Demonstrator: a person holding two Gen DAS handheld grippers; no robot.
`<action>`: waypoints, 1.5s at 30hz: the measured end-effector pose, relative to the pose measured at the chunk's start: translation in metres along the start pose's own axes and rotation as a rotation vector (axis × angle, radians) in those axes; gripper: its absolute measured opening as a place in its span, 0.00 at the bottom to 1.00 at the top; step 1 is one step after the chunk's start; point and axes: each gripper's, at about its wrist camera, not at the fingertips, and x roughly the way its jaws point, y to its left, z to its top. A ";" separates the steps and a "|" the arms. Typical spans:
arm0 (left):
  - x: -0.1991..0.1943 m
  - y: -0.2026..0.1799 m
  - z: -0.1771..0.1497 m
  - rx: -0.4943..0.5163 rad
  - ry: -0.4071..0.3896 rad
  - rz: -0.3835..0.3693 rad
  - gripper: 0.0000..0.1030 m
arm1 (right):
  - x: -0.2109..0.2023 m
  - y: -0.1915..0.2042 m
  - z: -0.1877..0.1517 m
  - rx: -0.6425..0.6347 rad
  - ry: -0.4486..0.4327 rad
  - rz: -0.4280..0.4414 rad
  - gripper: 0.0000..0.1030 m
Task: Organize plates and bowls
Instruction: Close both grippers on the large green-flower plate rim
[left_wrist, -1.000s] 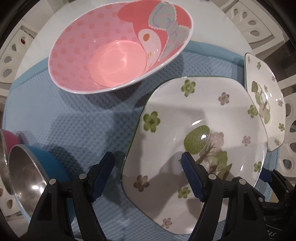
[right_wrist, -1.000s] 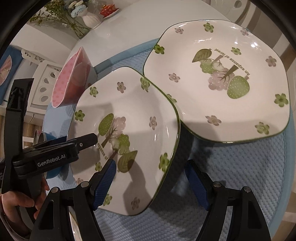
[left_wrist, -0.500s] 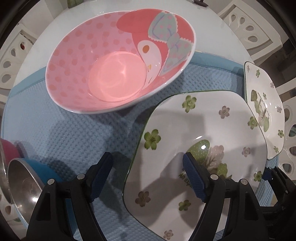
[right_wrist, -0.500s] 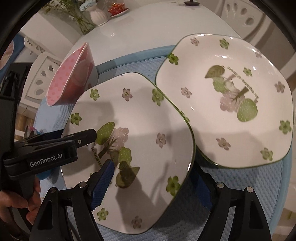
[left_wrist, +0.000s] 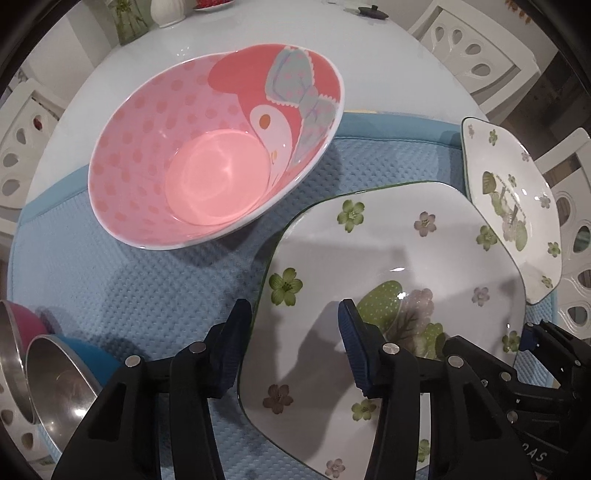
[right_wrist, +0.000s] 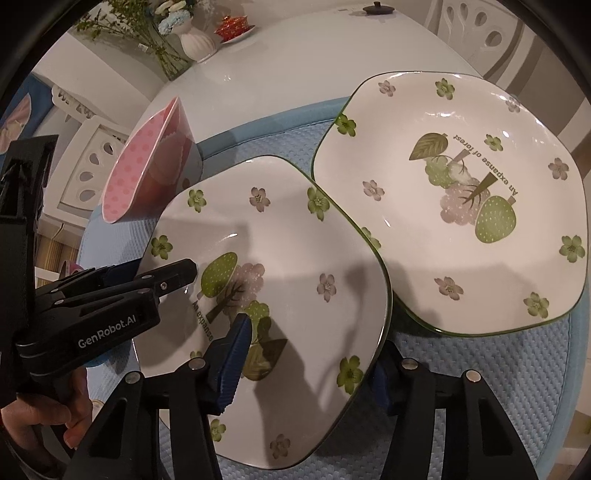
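Left and right wrist views, two-handed pickup of the nearer plate. The near plate (right_wrist: 266, 258), a squarish floral dish, lies flat on the blue mat (left_wrist: 147, 295); its 2 o'clock edge overlaps the rim of the far plate (right_wrist: 461, 206), which sits just beyond it in the right wrist view. The left gripper (left_wrist: 295, 347) straddles the plate's left rim: one jaw stands outside on the mat, the other over the plate's printed tree. The right gripper (right_wrist: 310, 365) straddles the opposite rim at about 5 o'clock on the plate, one finger above the dish and the other partly hidden below its edge. Both sets of jaws are closing at a middling gap with the rim between them; whether the pads already press on it cannot be told. Both tools point steeply downward, a hand (right_wrist: 40, 417) gripping the left one's handle. The pink bowl (left_wrist: 214, 151) rests tilted at 11 o'clock from the left gripper, clear of the plate. Two steel bowls (left_wrist: 55, 376) sit at 8 o'clock. Judged next: pinch both rims and lift level, since the overlapped far plate may shift.
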 end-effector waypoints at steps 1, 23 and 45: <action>-0.003 0.002 0.000 0.004 -0.008 -0.006 0.45 | -0.001 -0.002 -0.001 0.008 0.000 0.010 0.54; -0.045 -0.014 -0.015 0.049 -0.061 -0.067 0.37 | -0.010 -0.003 -0.009 0.030 0.058 0.053 0.46; -0.006 0.049 -0.012 -0.084 -0.025 -0.060 0.40 | -0.005 -0.012 -0.009 0.072 0.027 0.062 0.40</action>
